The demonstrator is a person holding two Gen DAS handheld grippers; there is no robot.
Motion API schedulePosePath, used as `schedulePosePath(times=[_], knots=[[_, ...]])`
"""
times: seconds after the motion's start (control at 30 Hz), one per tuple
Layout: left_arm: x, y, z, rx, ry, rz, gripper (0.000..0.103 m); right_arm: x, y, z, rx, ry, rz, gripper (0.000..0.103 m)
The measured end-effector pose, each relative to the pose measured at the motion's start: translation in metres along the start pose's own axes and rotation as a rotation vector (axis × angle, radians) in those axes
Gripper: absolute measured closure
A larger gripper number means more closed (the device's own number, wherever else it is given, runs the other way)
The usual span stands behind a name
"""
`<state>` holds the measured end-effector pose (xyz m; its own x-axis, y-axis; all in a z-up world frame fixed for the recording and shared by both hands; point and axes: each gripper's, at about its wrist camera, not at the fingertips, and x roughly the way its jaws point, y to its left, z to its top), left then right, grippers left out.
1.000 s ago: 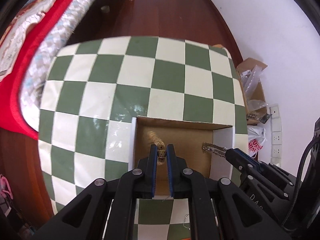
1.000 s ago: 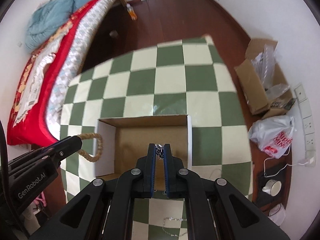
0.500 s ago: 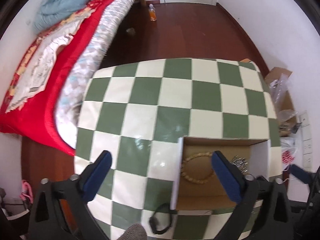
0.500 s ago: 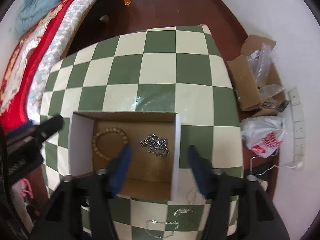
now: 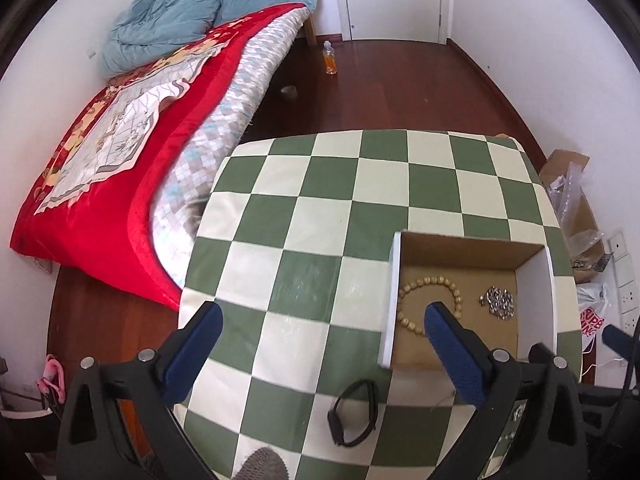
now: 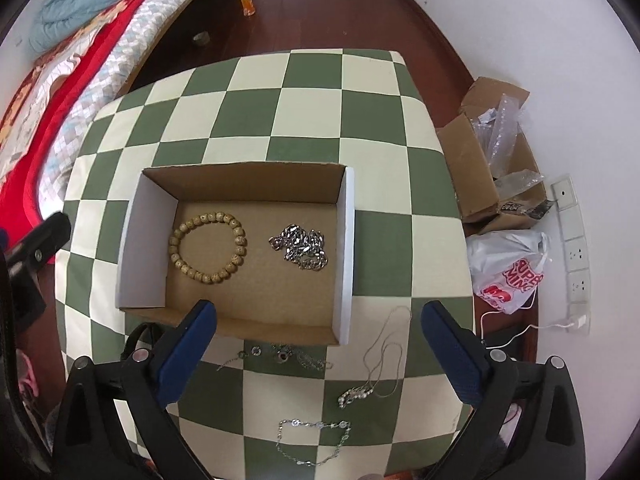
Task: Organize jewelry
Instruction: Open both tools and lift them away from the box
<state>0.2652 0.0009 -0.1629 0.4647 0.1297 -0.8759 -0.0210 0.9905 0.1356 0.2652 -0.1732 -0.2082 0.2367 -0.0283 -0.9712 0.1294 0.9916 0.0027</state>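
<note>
On the checkered table [image 6: 304, 112] sits an open cardboard box [image 6: 348, 256], and everything else is placed from it. Inside the box, toward its left wall, a wooden bead bracelet [image 6: 208, 246] lies flat in a ring; toward its right wall, apart from the beads, a silver chain [image 6: 300, 246] lies in a heap. The left wrist view shows the same 2 pieces in the box [image 5: 394, 300], beads [image 5: 430, 304] left and chain [image 5: 497, 302] right. Just outside the box's near wall, on the cloth, lie small silver pieces [image 6: 288, 358]; near its near right corner a thin necklace [image 6: 380, 356] trails toward the camera, and farther out a silver link bracelet [image 6: 312, 440] lies looped. By the box's near left corner rests a black band [image 5: 354, 412]. The right gripper [image 6: 318, 344] hovers over the box's near edge, its jaws spread wide with nothing between them. The left gripper [image 5: 320, 350] sits left of the box, also spread wide and holding nothing, its right finger overlapping the box's near left part in view. Beyond the table, a bed [image 5: 132, 140] lies left of the box and a torn carton [image 6: 492, 168] on the floor to its right.
</note>
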Motion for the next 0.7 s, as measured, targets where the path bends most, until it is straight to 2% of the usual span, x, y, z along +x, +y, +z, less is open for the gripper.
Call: schedulePosePath(times=[0.37, 0.7], knots=[[-0.067, 0.016, -0.049, 0.003, -0.106, 0.003, 0.0, -0.066, -0.004, -0.041, 0.018, -0.18, -0.042, 0.0], [-0.114, 0.035, -0.069, -0.049, -0.172, -0.018, 0.0, -0.136, -0.003, -0.079, 0.023, -0.301, -0.032, 0.0]])
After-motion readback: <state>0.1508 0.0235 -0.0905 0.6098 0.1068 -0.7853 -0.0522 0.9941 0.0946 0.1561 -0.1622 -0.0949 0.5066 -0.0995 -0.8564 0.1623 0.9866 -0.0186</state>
